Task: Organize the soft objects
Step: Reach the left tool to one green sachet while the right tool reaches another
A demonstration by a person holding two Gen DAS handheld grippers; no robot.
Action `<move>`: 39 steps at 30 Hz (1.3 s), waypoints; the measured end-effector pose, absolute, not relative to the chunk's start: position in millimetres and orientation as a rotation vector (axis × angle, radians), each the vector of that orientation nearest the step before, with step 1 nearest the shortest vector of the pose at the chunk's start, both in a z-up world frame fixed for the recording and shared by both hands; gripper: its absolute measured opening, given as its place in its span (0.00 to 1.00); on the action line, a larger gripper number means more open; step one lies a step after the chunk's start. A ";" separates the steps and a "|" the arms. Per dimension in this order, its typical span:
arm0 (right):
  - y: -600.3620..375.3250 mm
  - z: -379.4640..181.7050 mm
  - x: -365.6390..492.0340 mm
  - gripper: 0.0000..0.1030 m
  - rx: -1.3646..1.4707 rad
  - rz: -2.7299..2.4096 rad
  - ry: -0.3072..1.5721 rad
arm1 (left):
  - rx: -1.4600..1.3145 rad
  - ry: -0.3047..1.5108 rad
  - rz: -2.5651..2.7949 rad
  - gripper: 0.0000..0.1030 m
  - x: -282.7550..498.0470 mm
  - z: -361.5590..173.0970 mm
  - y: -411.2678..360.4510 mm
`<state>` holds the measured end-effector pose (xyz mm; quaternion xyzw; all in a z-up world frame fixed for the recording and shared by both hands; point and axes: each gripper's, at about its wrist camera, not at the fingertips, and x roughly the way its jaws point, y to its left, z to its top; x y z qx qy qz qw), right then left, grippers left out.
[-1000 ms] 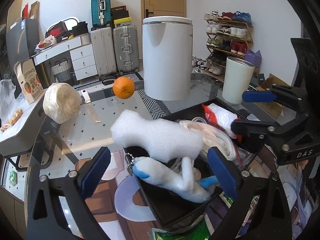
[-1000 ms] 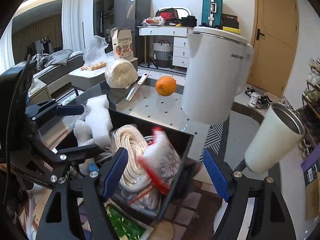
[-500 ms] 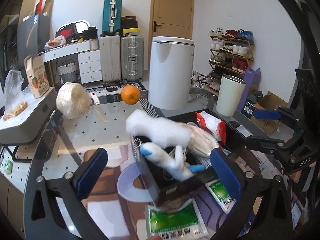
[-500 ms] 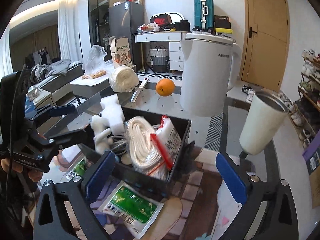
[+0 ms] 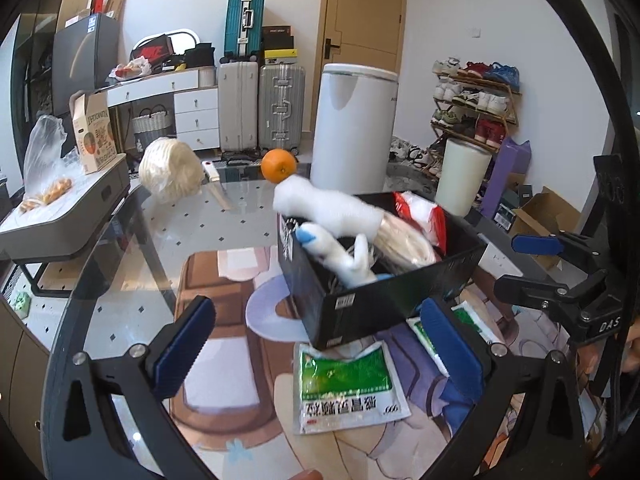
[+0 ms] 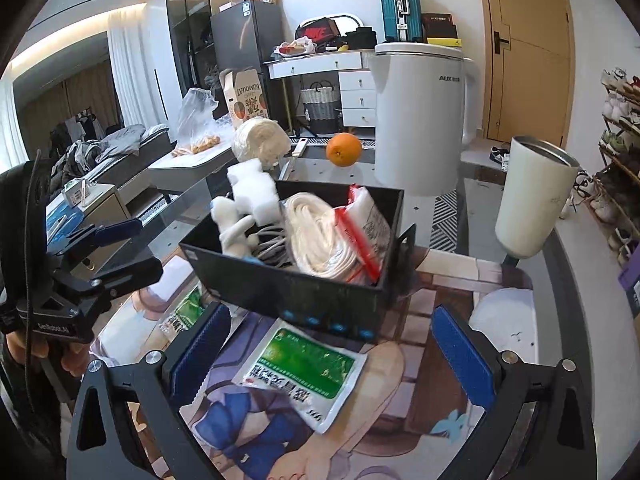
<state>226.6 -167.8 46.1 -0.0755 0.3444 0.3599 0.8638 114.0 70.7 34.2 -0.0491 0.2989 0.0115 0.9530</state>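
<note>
A black box [image 5: 372,300] [image 6: 296,288] stands on the printed mat on the glass table. It holds a white foam block [image 5: 324,206] [image 6: 254,192], a white and blue plush toy [image 5: 344,256] [image 6: 234,228], a coil of white rope [image 6: 320,236] and a red-striped bag [image 5: 424,216] [image 6: 368,224]. Two green and white packets lie by the box [image 5: 348,388] [image 6: 304,372], one partly under it [image 5: 456,328] [image 6: 182,312]. My left gripper [image 5: 316,352] is open and empty, back from the box. My right gripper [image 6: 332,356] is open and empty, above the nearer packet.
Behind the box stand a white kettle [image 6: 420,120], a cream tumbler [image 6: 532,204], an orange [image 6: 343,150], a wrapped white bundle [image 6: 260,140] and a knife [image 5: 216,186]. A grey case with a snack bag [image 5: 60,216] sits at the table's left.
Both grippers have pulled back and up from the box, so the box looks smaller and the green packets in front of it have come into view. Both stay open.
</note>
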 end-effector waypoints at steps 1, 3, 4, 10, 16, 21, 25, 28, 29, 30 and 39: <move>-167.1 45.0 224.9 0.99 -0.156 0.755 0.723 | -0.095 0.613 0.024 1.00 113.4 32.1 69.3; -165.3 42.6 221.6 0.99 -0.155 0.758 0.729 | -0.085 0.621 0.025 1.00 112.5 29.3 66.4; -164.3 41.4 220.5 0.99 -0.157 0.762 0.732 | -0.081 0.626 0.027 1.00 112.5 27.8 65.8; -157.9 35.0 214.8 0.99 -0.184 0.778 0.745 | -0.078 0.657 0.040 1.00 111.7 20.5 66.2; -153.3 28.3 214.2 0.99 -0.199 0.785 0.773 | -0.080 0.683 0.048 1.00 112.7 11.3 64.4; -153.3 22.4 216.4 0.99 -0.202 0.785 0.819 | -0.054 0.702 0.043 1.00 112.9 6.6 59.5; -148.6 11.3 218.1 0.99 -0.219 0.786 0.874 | -0.040 0.701 0.045 1.00 112.2 6.9 56.9; -144.5 5.4 219.0 0.99 -0.217 0.781 0.900 | -0.041 0.698 0.046 1.00 110.3 7.0 56.7; -143.0 2.8 220.6 0.99 -0.213 0.776 0.914 | -0.043 0.696 0.046 1.00 110.0 7.1 57.1; -142.1 1.2 221.9 0.99 -0.211 0.770 0.922 | -0.045 0.696 0.046 1.00 109.7 7.0 57.5; -123.6 -14.1 225.6 0.99 -0.215 0.719 0.974 | -0.049 0.699 0.048 1.00 109.7 6.7 59.2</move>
